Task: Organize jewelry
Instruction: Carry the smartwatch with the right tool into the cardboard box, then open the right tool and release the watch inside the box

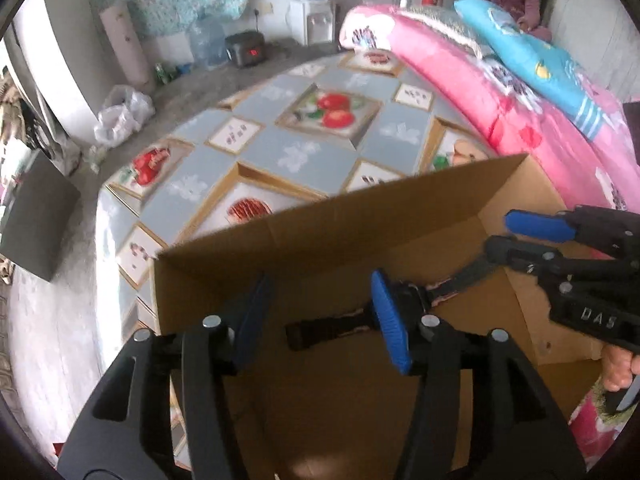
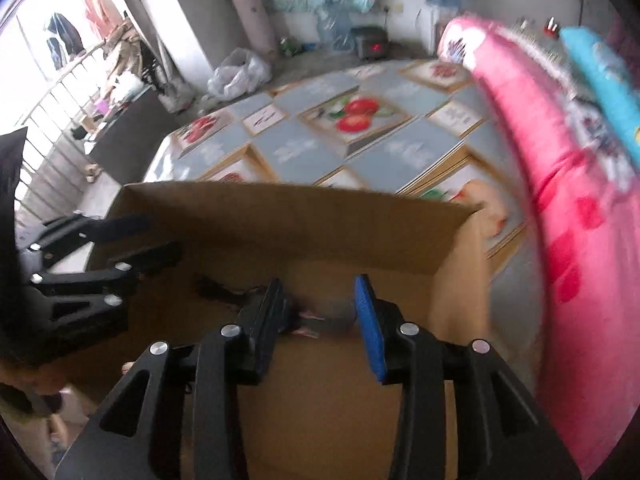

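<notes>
An open cardboard box [image 1: 328, 216] stands on a bed; it also shows in the right wrist view [image 2: 280, 208]. A dark watch with a black strap [image 1: 320, 330] lies on the box floor; it also shows in the right wrist view [image 2: 316, 322]. My left gripper [image 1: 320, 316] is open above the box, its blue pads either side of the strap's left part. My right gripper [image 2: 320, 320] is open too, low over the watch's right end. It enters the left wrist view [image 1: 508, 236] from the right, fingers apart.
The bed sheet [image 1: 304, 152] has a grey tile and fruit pattern. Folded pink and blue quilts [image 1: 520, 92] pile up on the right. A rice cooker [image 1: 246, 48], water bottles and a plastic bag sit on the floor behind. A person sits far back.
</notes>
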A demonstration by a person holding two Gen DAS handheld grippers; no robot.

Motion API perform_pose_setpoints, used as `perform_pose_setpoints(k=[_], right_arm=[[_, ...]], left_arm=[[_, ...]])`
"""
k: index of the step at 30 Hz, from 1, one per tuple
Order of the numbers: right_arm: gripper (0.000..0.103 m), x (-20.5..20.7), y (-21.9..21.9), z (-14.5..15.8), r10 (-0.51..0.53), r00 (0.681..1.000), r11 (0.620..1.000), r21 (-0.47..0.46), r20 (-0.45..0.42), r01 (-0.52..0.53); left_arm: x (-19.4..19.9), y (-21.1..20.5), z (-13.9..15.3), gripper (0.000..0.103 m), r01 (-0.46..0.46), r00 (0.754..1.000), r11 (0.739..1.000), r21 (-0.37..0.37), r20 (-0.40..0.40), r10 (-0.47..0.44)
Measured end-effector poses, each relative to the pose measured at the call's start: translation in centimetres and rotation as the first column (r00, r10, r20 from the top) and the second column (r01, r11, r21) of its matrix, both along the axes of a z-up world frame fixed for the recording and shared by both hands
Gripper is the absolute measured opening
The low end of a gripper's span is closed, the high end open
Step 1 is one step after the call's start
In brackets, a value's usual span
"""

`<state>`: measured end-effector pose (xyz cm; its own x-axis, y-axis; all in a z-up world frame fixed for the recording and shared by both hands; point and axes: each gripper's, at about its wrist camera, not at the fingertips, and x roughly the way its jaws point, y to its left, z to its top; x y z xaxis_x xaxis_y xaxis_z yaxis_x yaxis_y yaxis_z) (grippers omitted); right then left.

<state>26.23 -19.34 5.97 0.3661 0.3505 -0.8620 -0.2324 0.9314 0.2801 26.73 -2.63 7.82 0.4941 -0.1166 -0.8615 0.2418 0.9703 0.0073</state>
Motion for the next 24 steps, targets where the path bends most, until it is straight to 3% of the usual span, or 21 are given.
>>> perform_pose_setpoints(k=[5, 7, 11, 14, 17, 21, 24], right_arm=[[0.037, -0.3, -0.9, 0.6, 0.017, 1.0, 0.999, 0.042, -0.022, -0.016], [0.037, -0.2, -0.4, 0.4, 0.061, 0.997, 0.997, 0.057, -0.048, -0.058], [0.035, 0.5, 2.7, -1.7, 0.198, 0.964, 0.98, 0.051, -0.179, -0.192], [0.033, 1.3, 5.6, -4.4, 0.263, 0.92, 0.961, -0.006, -0.291, -0.276], [0.033, 2.0, 7.2, -6.3, 0.267, 0.894, 0.946, -0.078, -0.36, -0.314], [0.034, 2.7, 9.0, -7.4, 0.289, 0.884, 0.923, -0.139, -0.367, -0.36], [0.033, 2.7, 9.9, -7.1, 0.312, 0.888, 0.911, -0.158, -0.337, -0.38]], left_arm=[[-2.4, 2.2, 3.0, 0.052, -0.045, 0.993, 0.998, -0.052, 0.109, 0.05], [-4.7, 3.7, 4.6, 0.065, -0.068, 0.981, 0.995, -0.072, 0.176, 0.08], [-9.8, 6.8, 6.1, 0.074, -0.132, 0.945, 0.984, -0.117, 0.284, 0.161], [-12.9, 8.8, 5.0, 0.075, -0.183, 0.928, 0.973, -0.141, 0.301, 0.218], [-15.4, 10.7, 3.2, 0.075, -0.207, 0.928, 0.961, -0.181, 0.274, 0.252], [-18.1, 12.8, 0.9, 0.075, -0.221, 0.93, 0.941, -0.255, 0.236, 0.283], [-19.3, 13.3, -0.6, 0.075, -0.23, 0.934, 0.936, -0.266, 0.21, 0.289]])
